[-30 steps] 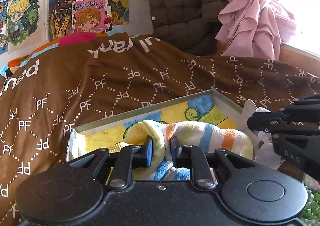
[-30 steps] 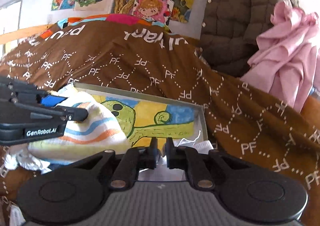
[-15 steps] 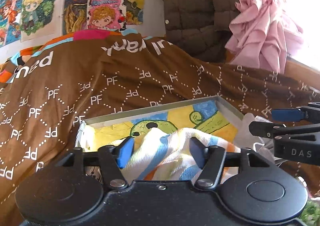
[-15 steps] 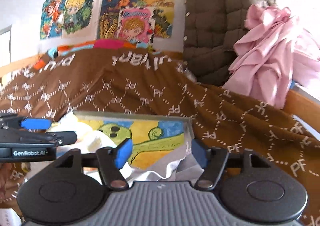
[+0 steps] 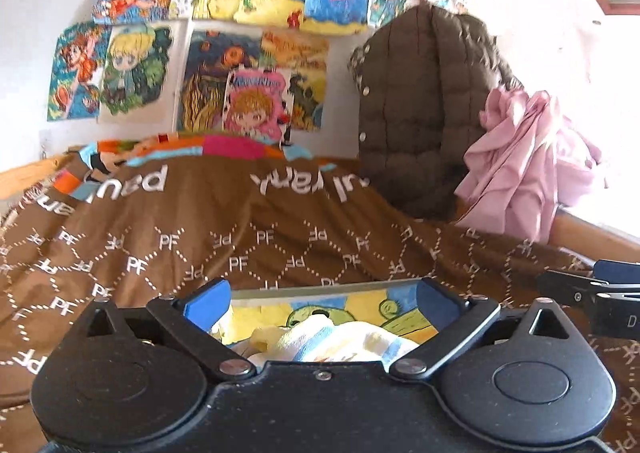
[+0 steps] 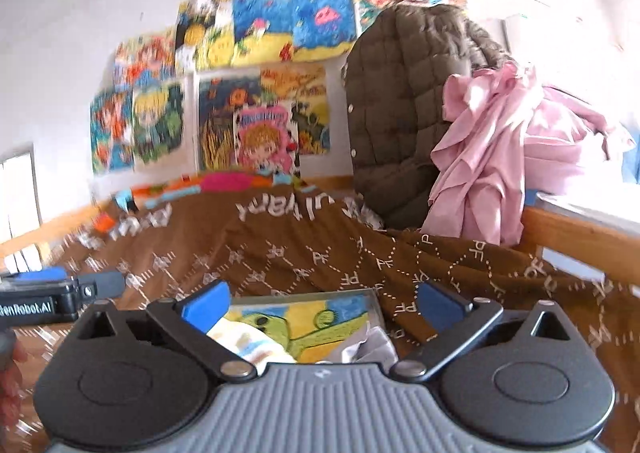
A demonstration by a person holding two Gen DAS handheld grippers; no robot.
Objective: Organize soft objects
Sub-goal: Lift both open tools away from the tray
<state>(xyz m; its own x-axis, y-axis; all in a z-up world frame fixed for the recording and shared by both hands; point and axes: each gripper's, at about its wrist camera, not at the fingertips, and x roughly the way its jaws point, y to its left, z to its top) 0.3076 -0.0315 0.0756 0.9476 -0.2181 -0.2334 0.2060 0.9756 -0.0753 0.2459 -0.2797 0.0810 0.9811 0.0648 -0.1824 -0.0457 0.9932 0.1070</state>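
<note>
A striped towel (image 5: 340, 341) in yellow, blue and orange lies bunched in a shallow box (image 5: 320, 289) whose floor carries a green cartoon picture. My left gripper (image 5: 323, 303) hovers above and short of it, jaws opening wide, its blue pads (image 5: 208, 303) touching nothing. In the right wrist view the same towel (image 6: 244, 341) fills the left part of the box (image 6: 304, 297), and a crumpled white cloth (image 6: 372, 345) sits at its right end. My right gripper (image 6: 323, 301) is opening too, with nothing gripped. Each gripper shows at the edge of the other's view.
The box rests on a brown blanket (image 5: 240, 245) printed with PF letters over a bed. A brown quilted jacket (image 5: 420, 113) and a pink garment (image 5: 528, 157) hang at the back right. Cartoon posters (image 5: 256, 105) cover the wall. A wooden bed rail (image 6: 568, 229) runs along the right.
Both grippers went from shut to wide open. The left one let go of the striped towel, which stays in the box. Both have drawn back and upward from the box.
</note>
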